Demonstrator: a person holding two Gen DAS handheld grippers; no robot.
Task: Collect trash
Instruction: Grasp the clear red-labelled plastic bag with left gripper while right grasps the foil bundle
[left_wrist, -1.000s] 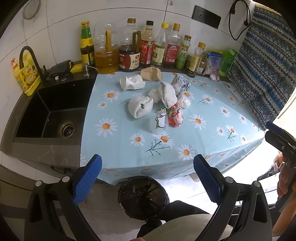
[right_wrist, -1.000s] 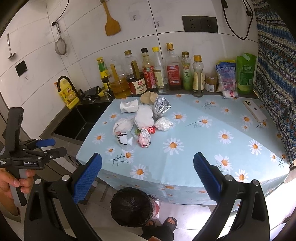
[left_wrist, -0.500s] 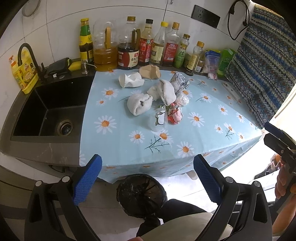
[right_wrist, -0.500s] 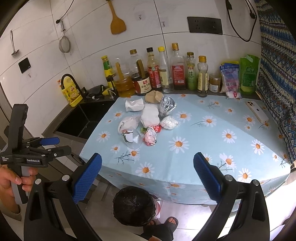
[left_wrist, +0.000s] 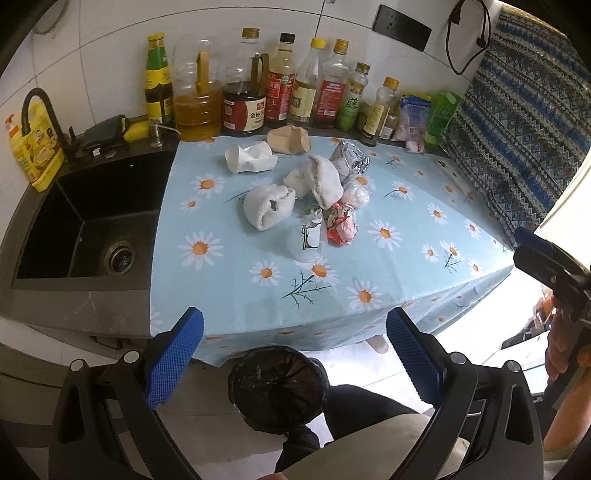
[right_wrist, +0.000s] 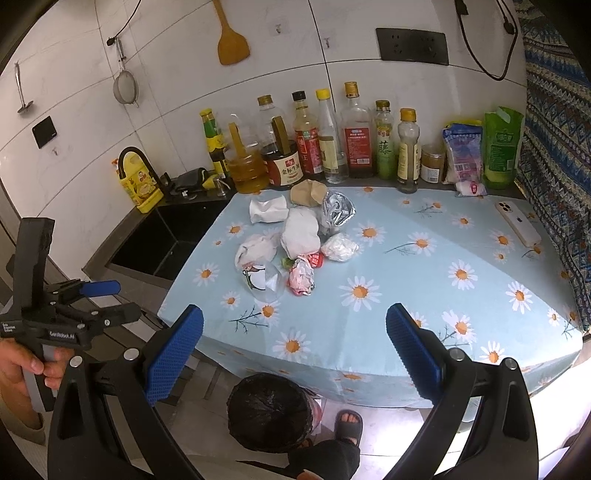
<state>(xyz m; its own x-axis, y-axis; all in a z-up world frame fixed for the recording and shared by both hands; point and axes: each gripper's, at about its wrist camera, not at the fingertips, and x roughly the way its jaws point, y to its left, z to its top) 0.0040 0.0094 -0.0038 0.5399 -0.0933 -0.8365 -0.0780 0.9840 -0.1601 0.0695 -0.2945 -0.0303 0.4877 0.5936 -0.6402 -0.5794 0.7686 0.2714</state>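
We hold the left gripper (left_wrist: 293, 363) and the right gripper (right_wrist: 293, 360) short of the table edge, both with blue fingers spread wide and nothing between them. The trash sits heaped mid-table on the daisy tablecloth (right_wrist: 406, 295): a crushed white paper cup (left_wrist: 249, 158), a brown paper cup (left_wrist: 288, 139), crumpled foil (right_wrist: 337, 211), white tissue wads (left_wrist: 267, 206), a clear plastic cup (left_wrist: 309, 240) and a red wrapper (left_wrist: 341, 229). The black-lined bin (right_wrist: 267, 415) stands on the floor below the edge. A phone (right_wrist: 517, 223) lies well apart, right.
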